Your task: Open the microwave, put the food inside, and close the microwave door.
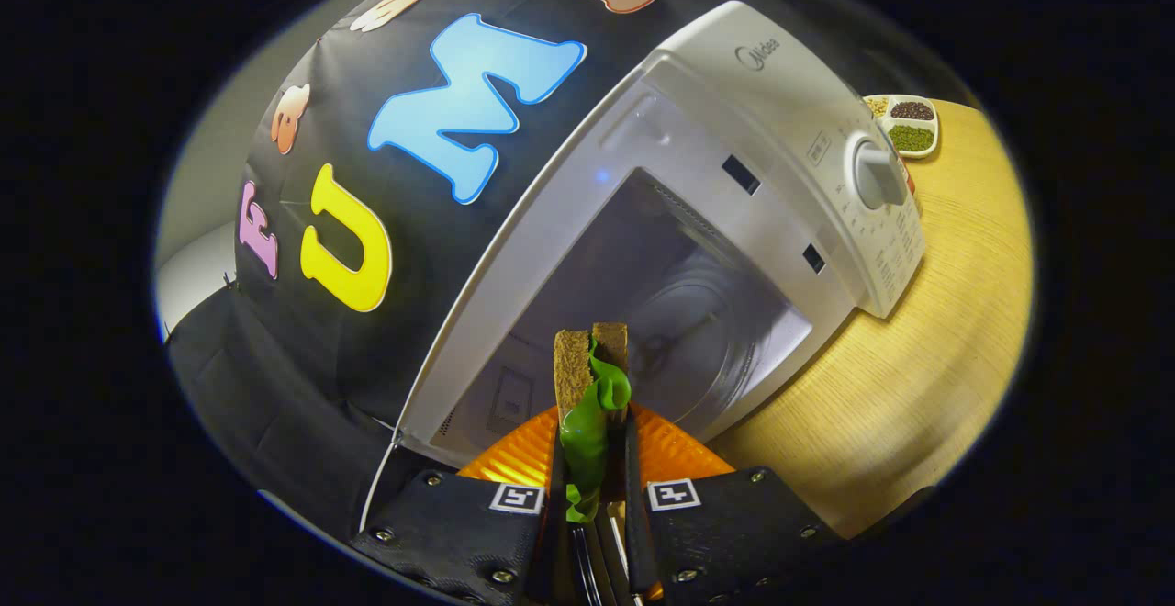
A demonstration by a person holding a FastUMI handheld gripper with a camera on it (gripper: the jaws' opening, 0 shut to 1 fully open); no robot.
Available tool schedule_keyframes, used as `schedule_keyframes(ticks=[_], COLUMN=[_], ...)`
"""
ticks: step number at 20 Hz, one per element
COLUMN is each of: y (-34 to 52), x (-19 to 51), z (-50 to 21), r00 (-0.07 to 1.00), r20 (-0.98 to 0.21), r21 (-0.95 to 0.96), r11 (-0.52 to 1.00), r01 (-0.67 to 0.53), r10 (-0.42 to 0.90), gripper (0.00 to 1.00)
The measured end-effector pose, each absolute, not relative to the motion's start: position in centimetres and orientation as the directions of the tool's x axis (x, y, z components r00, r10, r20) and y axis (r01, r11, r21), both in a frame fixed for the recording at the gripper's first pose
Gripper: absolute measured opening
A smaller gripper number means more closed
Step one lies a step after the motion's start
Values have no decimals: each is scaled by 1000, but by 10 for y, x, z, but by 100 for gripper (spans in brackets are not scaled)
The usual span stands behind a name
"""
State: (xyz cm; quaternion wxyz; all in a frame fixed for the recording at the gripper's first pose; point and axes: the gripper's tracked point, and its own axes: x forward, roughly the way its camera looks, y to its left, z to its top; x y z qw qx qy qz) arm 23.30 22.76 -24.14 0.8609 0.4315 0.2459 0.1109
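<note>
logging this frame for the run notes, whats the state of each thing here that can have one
microwave: door open, cavity bare, turntable showing
sandwich: upright on edge, pinched between the fingers, just in front of the cavity mouth, not yet inside
gripper: shut on the sandwich
dial: setting too small to tell
divided dish: holds grains or beans, on the table beyond the microwave

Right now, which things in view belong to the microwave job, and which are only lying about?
Job:
- sandwich, clamped between the gripper jaws
- microwave, cavity open just ahead of the sandwich

Lying about:
- divided dish of beans, on the table beyond the microwave
</note>
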Motion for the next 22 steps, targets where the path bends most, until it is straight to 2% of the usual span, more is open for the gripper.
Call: schedule_keyframes(ticks=[8, 11, 14, 15, 16, 17, 19, 22], y=[238, 234, 223, 220, 214, 205, 191, 185], x=[274, 279, 278, 278, 276, 274, 270, 258], z=[-275, -286, -294, -297, -301, -300, -292, -278], r00=[851, 847, 847, 843, 841, 848, 865, 871], r20=[-351, -391, -442, -457, -480, -488, -481, -473], r21=[800, 745, 646, 618, 576, 529, 456, 407], r11=[598, 665, 760, 783, 813, 843, 884, 910], r01=[55, 62, 71, 72, 86, 97, 106, 78], r10=[391, 360, 297, 283, 251, 208, 145, 136], gripper=[27, 35, 51, 69, 78, 95, 97, 97])
